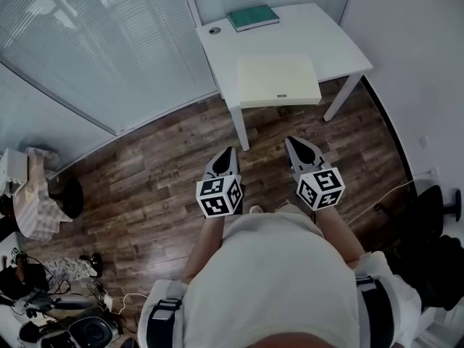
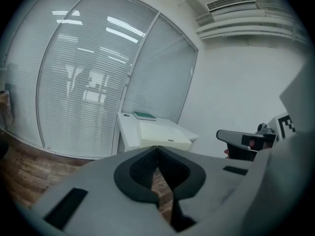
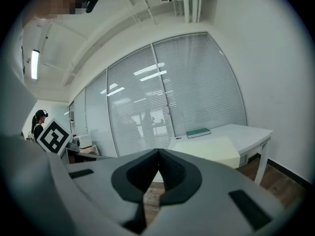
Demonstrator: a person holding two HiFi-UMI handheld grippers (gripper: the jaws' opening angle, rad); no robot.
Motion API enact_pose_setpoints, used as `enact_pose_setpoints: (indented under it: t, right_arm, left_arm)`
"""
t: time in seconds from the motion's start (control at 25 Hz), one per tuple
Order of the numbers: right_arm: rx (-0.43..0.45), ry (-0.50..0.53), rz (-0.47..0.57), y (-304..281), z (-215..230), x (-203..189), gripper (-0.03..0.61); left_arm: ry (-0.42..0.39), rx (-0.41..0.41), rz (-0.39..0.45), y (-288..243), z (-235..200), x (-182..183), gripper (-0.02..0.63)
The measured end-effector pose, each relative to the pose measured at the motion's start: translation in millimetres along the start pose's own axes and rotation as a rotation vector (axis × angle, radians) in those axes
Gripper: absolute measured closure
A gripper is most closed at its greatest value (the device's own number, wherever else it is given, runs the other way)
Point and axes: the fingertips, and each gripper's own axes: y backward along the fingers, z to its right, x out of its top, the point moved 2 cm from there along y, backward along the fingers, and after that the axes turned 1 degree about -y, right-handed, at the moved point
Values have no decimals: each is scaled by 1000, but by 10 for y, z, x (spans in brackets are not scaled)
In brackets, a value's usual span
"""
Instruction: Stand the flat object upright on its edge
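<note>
Lying flat on the white rectangular table [image 1: 330, 46], the pale yellow rectangular slab [image 1: 279, 80] is sitting well ahead of both jaws. The left gripper [image 1: 230, 153] and right gripper [image 1: 293, 143] are hovering with jaws closed, empty.

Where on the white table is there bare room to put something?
Barest: the white table right of the green book, beyond the pale flat box. A narrow strip runs left of the box, which crowds the near edge.
</note>
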Motion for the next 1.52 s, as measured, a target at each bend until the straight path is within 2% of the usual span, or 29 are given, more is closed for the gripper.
enact_pose_setpoints:
  t: [0.2, 0.68, 1.08, 1.52]
  right_arm:
    - [15, -17, -3, -11, -37, 9, 558]
    - [-16, -112, 25, -123, 46, 31, 558]
    - [-7, -120, 25, -525, 326, 181, 558]
    - [-36, -184, 25, -892, 837, 177, 558]
  left_arm:
    - [5, -2, 8, 47, -22, 11, 592]
    - [32, 29, 2, -6, -202, 14, 592]
    - [42, 66, 1, -338, -309, 184, 592]
    - [14, 63, -18, -830, -296, 336, 592]
